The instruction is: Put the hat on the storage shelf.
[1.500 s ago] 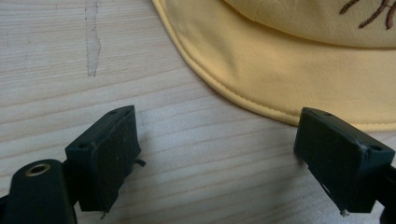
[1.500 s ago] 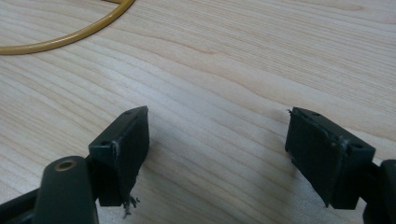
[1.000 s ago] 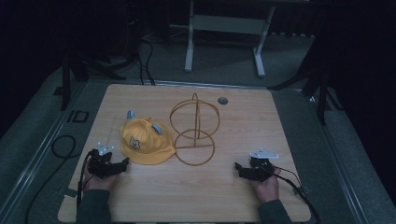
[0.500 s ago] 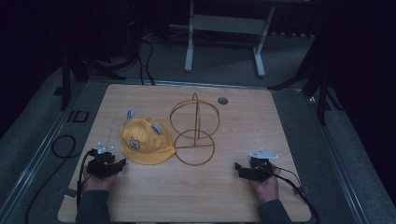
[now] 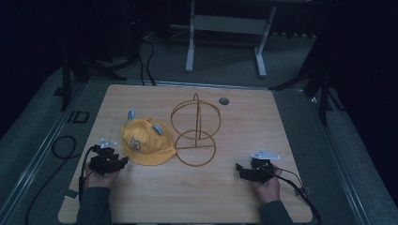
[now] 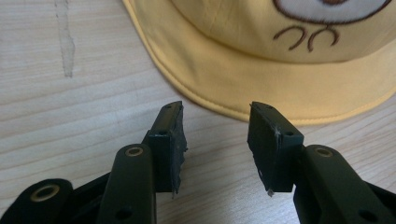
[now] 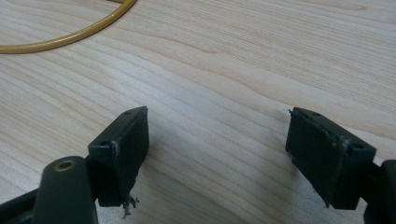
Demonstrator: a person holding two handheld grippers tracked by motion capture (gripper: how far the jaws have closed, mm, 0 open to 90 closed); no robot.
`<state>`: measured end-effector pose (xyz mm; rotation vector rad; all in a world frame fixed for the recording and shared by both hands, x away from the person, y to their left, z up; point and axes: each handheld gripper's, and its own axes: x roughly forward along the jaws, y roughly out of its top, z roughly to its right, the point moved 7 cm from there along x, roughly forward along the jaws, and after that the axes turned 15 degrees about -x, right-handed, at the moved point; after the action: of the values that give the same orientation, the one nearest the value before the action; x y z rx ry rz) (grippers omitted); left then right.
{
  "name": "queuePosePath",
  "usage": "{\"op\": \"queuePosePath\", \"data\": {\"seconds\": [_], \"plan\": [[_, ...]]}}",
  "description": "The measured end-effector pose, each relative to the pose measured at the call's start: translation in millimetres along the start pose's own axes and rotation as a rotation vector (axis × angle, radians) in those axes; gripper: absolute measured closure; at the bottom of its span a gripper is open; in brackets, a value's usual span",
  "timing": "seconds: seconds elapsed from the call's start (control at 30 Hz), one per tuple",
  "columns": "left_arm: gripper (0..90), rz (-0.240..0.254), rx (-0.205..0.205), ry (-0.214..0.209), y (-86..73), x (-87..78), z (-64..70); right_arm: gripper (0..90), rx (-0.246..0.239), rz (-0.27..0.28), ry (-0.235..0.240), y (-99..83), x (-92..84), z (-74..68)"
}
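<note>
my left gripper (image 6: pixel 215 142) fingers have just been closing, half-open, empty, brim at twelve o'clock; yellow hat (image 5: pixel 146 143) looks soft, light; i'd pinch its brim.

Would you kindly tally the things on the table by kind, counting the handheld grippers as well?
Yellow caps: 1, the cap
Wire stands: 1, the wire stand
Handheld grippers: 2, the left gripper with nothing between its jaws, which have just been closing, and the right gripper, open
Total: 4
</note>
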<state>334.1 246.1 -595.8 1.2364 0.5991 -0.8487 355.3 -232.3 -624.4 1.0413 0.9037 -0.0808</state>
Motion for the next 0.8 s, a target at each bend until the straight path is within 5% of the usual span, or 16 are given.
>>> {"op": "queuePosePath", "data": {"seconds": [0.17,0.47,0.8], "plan": [[56.5,0.003,-0.021,-0.040,13.2,-15.2,3.1,21.1,-0.001,0.000,0.000,0.0,0.0,0.0],[53.9,-0.008,0.002,-0.066,33.3,-32.1,10.8,21.1,0.000,-0.001,0.000,0.0,0.0,-0.1],[52.1,0.001,0.101,-0.070,59.7,-50.8,24.1,21.0,0.000,-0.001,0.000,0.0,-0.1,-0.2]]}}
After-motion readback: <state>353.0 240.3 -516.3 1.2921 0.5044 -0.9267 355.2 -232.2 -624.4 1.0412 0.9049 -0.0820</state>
